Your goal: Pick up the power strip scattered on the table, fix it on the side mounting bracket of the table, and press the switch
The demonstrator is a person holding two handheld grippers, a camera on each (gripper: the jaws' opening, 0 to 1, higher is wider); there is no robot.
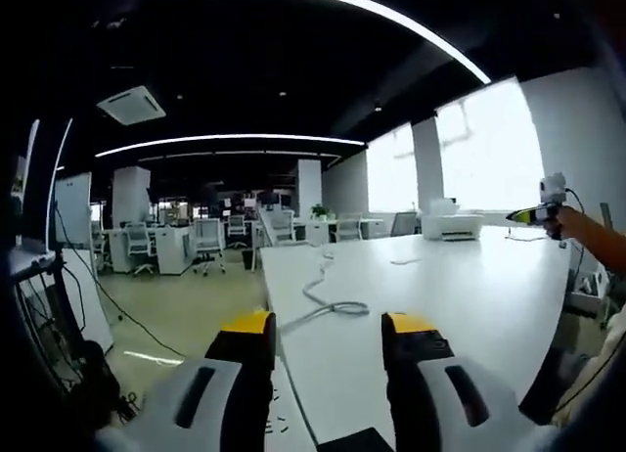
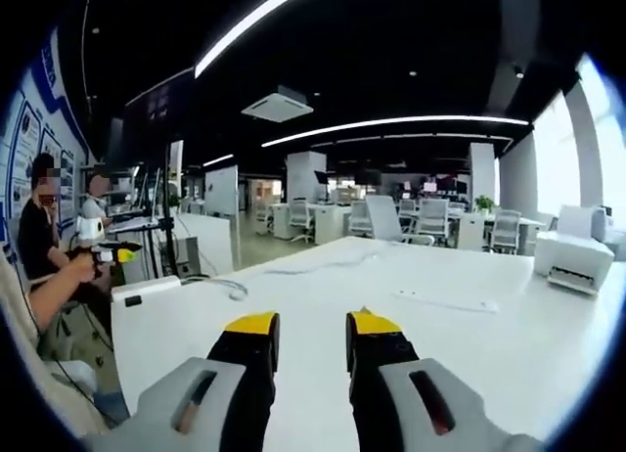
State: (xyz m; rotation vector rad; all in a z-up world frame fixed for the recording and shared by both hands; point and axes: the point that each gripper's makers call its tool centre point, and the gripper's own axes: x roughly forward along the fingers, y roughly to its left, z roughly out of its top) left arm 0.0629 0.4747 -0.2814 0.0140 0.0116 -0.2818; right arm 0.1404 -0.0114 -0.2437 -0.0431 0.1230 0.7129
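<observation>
Both grippers hang empty above the long white table (image 2: 323,305), the left gripper (image 1: 328,337) with yellow-tipped jaws wide apart and the right gripper (image 2: 311,337) with jaws parted by a narrow gap. The flat white power strip (image 2: 447,300) lies at two o'clock of the right gripper, well apart, its grey coiled cable (image 1: 328,300) trailing at twelve o'clock of the left. Best approach low, straddling its narrow width; the white printer (image 2: 577,251) is no obstacle.
</observation>
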